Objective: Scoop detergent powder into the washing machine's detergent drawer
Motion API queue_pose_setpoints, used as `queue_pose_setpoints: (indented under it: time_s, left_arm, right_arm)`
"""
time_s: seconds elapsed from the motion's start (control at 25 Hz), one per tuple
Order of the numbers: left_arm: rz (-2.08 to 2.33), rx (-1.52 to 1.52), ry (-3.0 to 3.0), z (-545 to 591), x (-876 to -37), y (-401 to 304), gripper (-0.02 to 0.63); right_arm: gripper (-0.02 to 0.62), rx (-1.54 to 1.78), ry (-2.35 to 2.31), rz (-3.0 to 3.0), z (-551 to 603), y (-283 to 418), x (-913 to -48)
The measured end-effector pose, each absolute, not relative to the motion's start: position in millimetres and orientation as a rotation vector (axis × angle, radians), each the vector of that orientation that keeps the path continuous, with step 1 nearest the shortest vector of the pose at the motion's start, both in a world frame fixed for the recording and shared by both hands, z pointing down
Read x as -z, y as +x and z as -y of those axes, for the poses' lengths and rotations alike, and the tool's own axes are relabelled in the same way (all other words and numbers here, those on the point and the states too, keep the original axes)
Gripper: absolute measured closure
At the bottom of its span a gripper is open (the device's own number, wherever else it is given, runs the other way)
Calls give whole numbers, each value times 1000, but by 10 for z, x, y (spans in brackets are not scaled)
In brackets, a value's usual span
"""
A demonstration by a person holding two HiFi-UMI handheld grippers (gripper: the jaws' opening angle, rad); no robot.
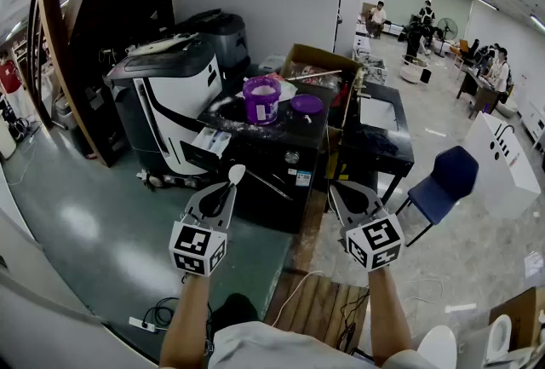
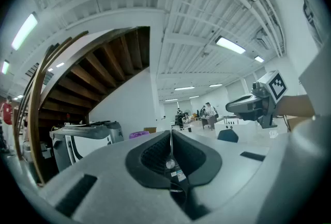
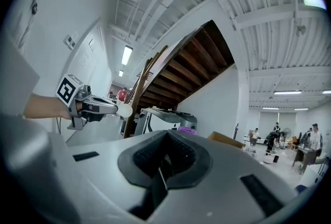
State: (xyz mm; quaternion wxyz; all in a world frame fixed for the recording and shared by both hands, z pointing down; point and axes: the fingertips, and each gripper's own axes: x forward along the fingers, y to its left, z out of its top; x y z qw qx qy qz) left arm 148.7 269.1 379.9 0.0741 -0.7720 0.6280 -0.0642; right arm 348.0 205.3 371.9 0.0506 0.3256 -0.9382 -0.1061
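My left gripper [image 1: 223,193] [image 2: 171,137] is shut on a white spoon [image 1: 236,175] whose bowl sticks out past the jaws; the right gripper view shows that bowl [image 3: 124,110] as a white ball. Level with it, my right gripper [image 1: 353,198] [image 3: 166,137] is shut with nothing in it. Both hang well short of the black cabinet [image 1: 281,156]. A purple detergent tub [image 1: 261,99] stands open on the cabinet, its lid [image 1: 306,104] beside it, with white powder spilled around. Left of the cabinet, the white-and-black washing machine [image 1: 166,95] has its white drawer [image 1: 210,141] pulled out.
Behind the tub stands an open cardboard box [image 1: 319,69]. To the right are a black table [image 1: 379,137] and a blue chair [image 1: 447,175]. A wooden pallet [image 1: 319,303] and a power strip [image 1: 143,323] lie on the floor near me. People sit far back right.
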Motion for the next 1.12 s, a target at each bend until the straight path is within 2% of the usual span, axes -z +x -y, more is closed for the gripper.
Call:
queue_pose_setpoints:
  time_s: [0.64,1.12]
  left_arm:
    - [-1975,248,-2283,-2441,-3938,1382,591]
    - [-1982,253,-2285,-1023,-3901,432,591]
  right_arm:
    - [591,301,933,2889,-1618,3423,-3866]
    - [591,247,977,2839,-210,2660,-3946]
